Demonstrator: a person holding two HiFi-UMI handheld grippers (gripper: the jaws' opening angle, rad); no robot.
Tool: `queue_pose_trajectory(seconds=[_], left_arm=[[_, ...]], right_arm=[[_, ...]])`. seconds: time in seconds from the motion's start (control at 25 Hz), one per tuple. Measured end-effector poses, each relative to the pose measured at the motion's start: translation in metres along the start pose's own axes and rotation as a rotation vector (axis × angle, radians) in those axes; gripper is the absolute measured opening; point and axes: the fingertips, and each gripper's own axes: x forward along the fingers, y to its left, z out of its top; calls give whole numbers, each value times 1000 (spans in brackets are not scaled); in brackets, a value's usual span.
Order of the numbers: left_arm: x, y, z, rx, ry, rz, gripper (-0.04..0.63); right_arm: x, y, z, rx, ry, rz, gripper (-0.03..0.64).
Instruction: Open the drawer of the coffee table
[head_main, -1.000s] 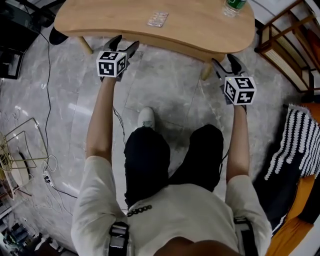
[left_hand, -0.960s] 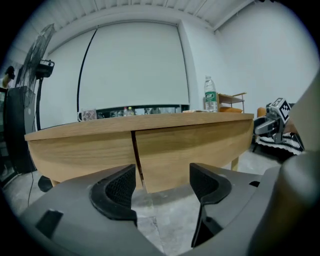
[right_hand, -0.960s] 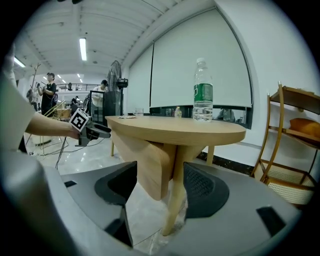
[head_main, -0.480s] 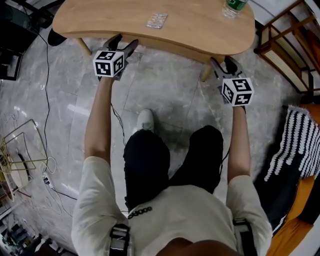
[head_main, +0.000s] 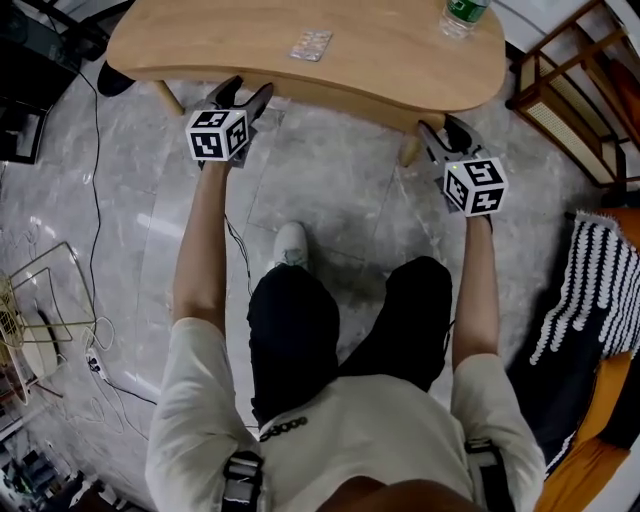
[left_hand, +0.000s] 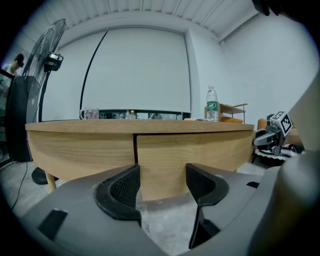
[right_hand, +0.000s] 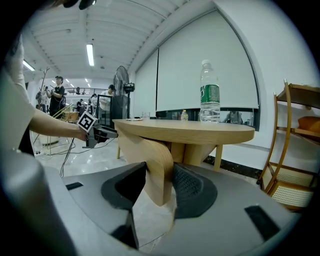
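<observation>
Since tabletop (head_main: 380, 50) overhangs, head view barely shows drawer (left_hand: 195, 150).

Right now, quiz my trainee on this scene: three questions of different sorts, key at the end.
1. True or false: the clear plastic bottle with a green label lies on its side on the oval light-wood coffee table.
2. What is between the right claw's jaws? A: the curved light-wood panel under the tabletop. B: the bottle. C: nothing.
3. Fill in: the table's drawer is ___ (open or shut).
Key: 1 false, it stands upright. 2 A; those jaws have just been closing, with the panel's edge between them. 3 shut; the drawer front sits flush under the tabletop.
</observation>
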Motion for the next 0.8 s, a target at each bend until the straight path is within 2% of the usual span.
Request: queue_pose_trajectory(seconds=[0.24,0.56,0.8], left_arm=[[-4,-7,2,-47,0,-9,307],[-3,-4,1,-54,5,-20,311],[-2,-3,3,-57,-12,-103,310]], right_arm=[[-3,1,1,4,2,-1,167],[-5,4,-2,-2,8,23,161],[-5,6,-1,-6,10,41,156]])
